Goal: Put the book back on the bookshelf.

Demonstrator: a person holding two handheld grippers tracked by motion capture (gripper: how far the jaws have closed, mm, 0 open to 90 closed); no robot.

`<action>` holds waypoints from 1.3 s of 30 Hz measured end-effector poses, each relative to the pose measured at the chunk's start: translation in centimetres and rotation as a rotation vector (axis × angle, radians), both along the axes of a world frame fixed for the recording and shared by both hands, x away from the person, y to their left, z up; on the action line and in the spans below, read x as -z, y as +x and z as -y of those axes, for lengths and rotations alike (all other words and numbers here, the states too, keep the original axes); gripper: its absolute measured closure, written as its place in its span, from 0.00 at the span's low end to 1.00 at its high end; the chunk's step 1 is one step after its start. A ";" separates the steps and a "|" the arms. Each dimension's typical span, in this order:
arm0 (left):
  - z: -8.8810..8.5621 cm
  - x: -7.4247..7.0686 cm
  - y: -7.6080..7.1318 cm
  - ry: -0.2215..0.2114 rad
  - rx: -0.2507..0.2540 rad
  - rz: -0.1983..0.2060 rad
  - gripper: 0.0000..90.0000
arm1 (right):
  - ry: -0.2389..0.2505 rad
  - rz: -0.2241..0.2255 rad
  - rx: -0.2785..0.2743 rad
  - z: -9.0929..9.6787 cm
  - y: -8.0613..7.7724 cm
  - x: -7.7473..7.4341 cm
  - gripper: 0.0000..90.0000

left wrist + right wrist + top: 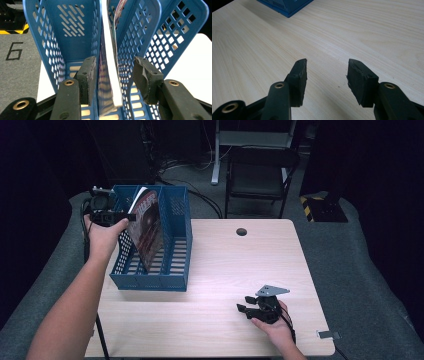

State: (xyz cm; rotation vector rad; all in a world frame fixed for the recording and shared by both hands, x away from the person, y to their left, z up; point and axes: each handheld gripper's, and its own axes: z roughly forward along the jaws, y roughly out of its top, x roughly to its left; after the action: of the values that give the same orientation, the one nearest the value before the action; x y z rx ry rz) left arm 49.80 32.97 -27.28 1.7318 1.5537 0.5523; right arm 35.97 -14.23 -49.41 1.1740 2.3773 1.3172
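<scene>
Pale wood table (pixel 220 270) with a round hole (pixel 241 231), ringed by grey carpet (pixel 360 265); dark chair (pixel 260 175) and cables behind. Blue rack (pixel 172 245) at table's left. Magazine (pixel 149 232) upright in rack, leaning. Left gripper (pixel 113 75) parted around magazine, pads off it. Right gripper (pixel 327 75) open, empty, low over bare wood.
</scene>
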 end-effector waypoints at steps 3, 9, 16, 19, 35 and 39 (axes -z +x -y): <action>-0.1 -0.3 -0.3 0.002 0.013 -0.006 0.59 | -0.004 0.001 -0.003 0.1 0.1 0.1 0.56; -0.2 -0.8 -0.5 0.000 0.029 -0.014 0.59 | 0.002 0.001 0.002 0.0 0.1 0.2 0.55; 0.1 -1.5 -0.7 -0.008 0.054 -0.016 0.58 | 0.000 -0.003 -0.003 0.1 0.2 0.1 0.55; 0.5 -1.8 -0.8 0.011 0.073 -0.020 0.57 | -0.001 -0.007 0.001 0.1 0.1 0.1 0.55; 2.6 -3.6 -1.7 0.039 0.178 0.001 0.56 | 0.004 -0.008 -0.001 0.2 0.4 0.3 0.55; 3.2 -3.6 -2.2 0.031 0.203 -0.005 0.55 | 0.009 -0.005 0.008 0.2 0.3 0.2 0.55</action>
State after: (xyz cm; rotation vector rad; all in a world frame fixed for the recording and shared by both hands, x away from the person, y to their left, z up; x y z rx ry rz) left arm 47.55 29.81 -23.66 1.8890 1.3588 0.4726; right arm 36.28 -14.45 -49.64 1.1899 2.3702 1.3252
